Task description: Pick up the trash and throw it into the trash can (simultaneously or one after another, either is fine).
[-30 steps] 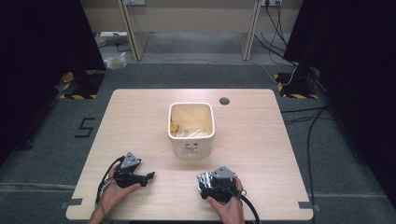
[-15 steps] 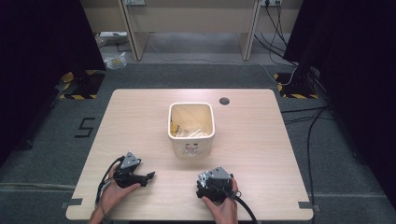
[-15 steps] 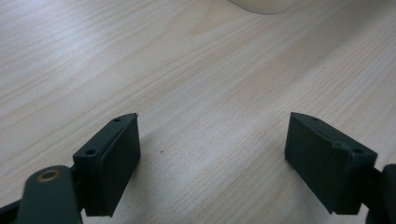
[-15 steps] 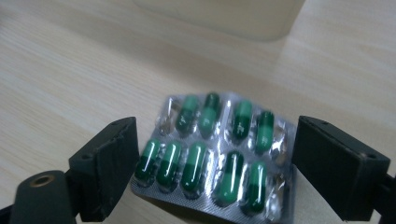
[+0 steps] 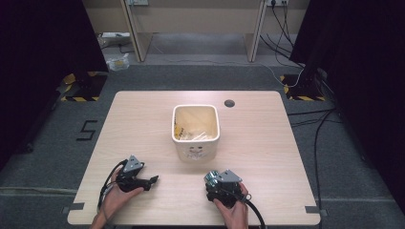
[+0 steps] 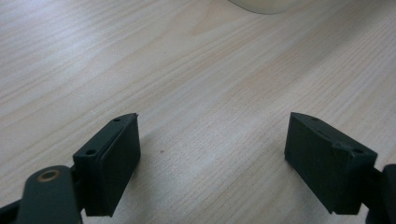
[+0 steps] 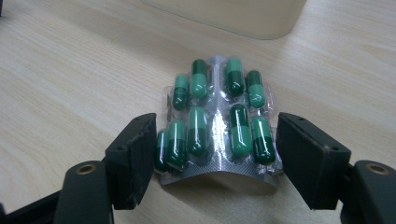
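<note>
Blister pack (image 7: 217,123) of green capsules is gripped between the jaws of the right gripper (image 7: 217,149), which have just been closing; both pads are pressed against the pack's two side edges, and the foil is bowed upward in an arch, its near edge lifted off the table (image 7: 70,70). Ten capsules are counted, in two rows, each half dark green and half lighter green. Just beyond the pack's far end, ahead of the jaws, the lower wall of a cream bin (image 7: 229,16) is seen. In the high view, the right gripper (image 5: 217,183) is held by a hand (image 5: 232,210) at the near edge of the table, short of the bin (image 5: 196,131), which holds crumpled packaging. The left gripper (image 6: 212,156) is held with its jaws spread wide, with nothing but bare wood between them; the bin's base (image 6: 266,4) is seen well ahead of it.
</note>
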`<state>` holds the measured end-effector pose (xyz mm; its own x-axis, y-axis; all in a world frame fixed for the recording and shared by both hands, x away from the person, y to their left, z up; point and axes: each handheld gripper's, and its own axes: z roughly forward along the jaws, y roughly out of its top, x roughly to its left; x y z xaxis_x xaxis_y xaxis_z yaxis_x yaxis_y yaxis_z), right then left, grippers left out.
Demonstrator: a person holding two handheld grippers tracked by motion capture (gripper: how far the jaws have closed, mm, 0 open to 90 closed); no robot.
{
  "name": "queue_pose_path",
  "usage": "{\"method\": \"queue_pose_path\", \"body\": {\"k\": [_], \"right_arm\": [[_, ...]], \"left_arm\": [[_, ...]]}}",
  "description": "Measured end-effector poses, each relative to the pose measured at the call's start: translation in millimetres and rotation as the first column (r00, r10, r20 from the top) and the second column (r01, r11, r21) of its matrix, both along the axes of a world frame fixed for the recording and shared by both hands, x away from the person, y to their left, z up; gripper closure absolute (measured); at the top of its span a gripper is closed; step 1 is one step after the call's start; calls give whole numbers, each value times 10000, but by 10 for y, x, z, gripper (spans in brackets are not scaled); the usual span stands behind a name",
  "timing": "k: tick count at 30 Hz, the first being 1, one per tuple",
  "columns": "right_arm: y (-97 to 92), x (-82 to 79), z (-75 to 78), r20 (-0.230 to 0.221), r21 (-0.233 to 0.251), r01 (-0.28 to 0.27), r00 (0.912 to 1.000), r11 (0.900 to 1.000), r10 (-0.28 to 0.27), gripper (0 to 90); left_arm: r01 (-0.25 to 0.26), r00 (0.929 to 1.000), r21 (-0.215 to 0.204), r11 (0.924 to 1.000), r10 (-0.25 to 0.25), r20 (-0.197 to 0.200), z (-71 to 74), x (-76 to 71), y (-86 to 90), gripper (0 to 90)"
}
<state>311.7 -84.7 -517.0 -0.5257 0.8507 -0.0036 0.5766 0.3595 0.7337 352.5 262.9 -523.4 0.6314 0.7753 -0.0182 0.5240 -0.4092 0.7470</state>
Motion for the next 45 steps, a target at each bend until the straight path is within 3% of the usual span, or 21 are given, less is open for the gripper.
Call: {"method": "queue_pose_path", "body": {"k": [9,26,45], "right_arm": [[-76,15,56,143,210,-159,9998,9997,156,358],[-351,77,440,805,671,-71,9968,9977,17,359],[-519,187,817,1255,751,-398,9916,9964,301,358]], "left_arm": [[3,10000,8,10000,-3,8,0,1,1,173],[-2,10000,-3,10000,2,0,0,0,0,173],[-10,10000,-17,10000,10,14,-1,1,-1,172]]}}
